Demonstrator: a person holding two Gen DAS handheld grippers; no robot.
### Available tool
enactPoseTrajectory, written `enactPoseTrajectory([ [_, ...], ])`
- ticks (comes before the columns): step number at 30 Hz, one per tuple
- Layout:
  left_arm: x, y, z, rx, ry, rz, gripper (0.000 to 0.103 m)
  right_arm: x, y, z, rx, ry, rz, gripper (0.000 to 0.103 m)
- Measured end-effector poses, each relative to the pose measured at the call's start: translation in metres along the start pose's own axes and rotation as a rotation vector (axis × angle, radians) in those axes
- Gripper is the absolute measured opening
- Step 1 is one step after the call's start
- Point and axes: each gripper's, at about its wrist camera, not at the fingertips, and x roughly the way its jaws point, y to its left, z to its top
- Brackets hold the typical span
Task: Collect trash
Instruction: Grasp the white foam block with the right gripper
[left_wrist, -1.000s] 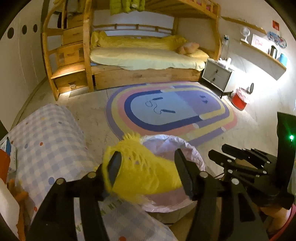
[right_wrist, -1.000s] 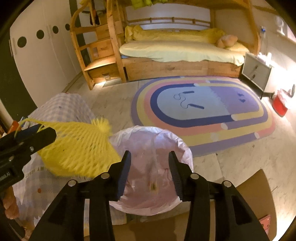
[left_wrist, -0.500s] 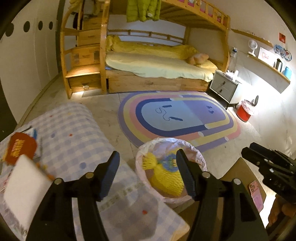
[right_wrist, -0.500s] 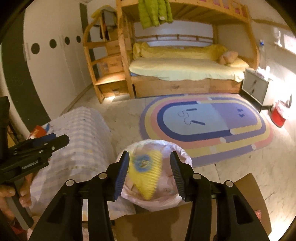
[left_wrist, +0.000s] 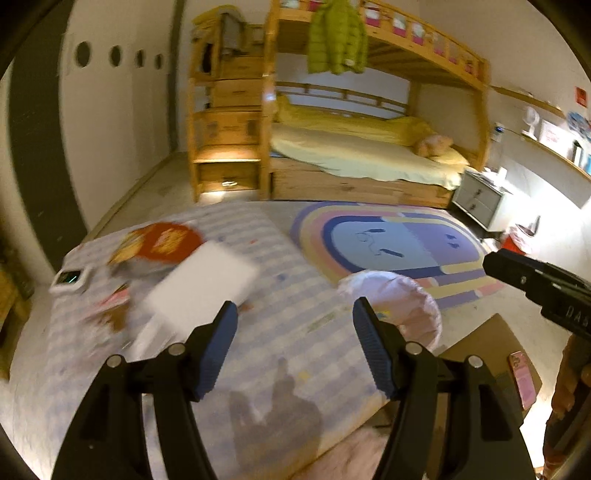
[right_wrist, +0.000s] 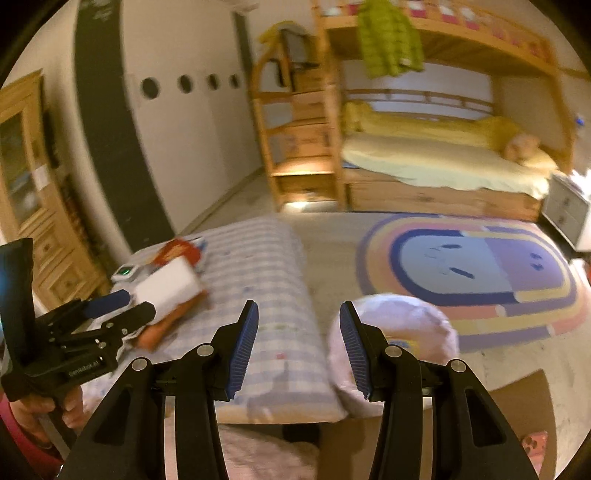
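While my left gripper (left_wrist: 291, 345) and right gripper (right_wrist: 298, 349) gape wide, holding nothing, white trash (left_wrist: 202, 286) (blurred) lies on the checked table (left_wrist: 295, 325) beside the lined bin (left_wrist: 399, 299).

Bare checked tablecloth (left_wrist: 295, 317) lies open ahead; a white box (left_wrist: 201, 286) and red packet (left_wrist: 166, 240) crowd its left, the lined bin (left_wrist: 402, 302) stands at its right.

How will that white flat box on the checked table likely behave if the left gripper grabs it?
The white box looks flat and stiff, so it probably won't flop. It lies on other items, so it may slide when nudged. The open left gripper would likely need its thin edge.
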Motion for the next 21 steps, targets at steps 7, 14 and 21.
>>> enactPoseTrajectory([
  [7, -0.037, 0.071, -0.029, -0.119, -0.009, 0.147, 0.071, 0.027, 0.055, -0.004, -0.107, 0.048, 0.093, 0.060],
  [14, -0.047, 0.138, -0.051, -0.217, 0.008, 0.341, 0.076, 0.059, 0.099, -0.014, -0.193, 0.104, 0.164, 0.061],
  [21, -0.041, 0.164, -0.064, -0.271, 0.035, 0.382, 0.076, 0.096, 0.147, -0.021, -0.286, 0.153, 0.211, 0.057],
])
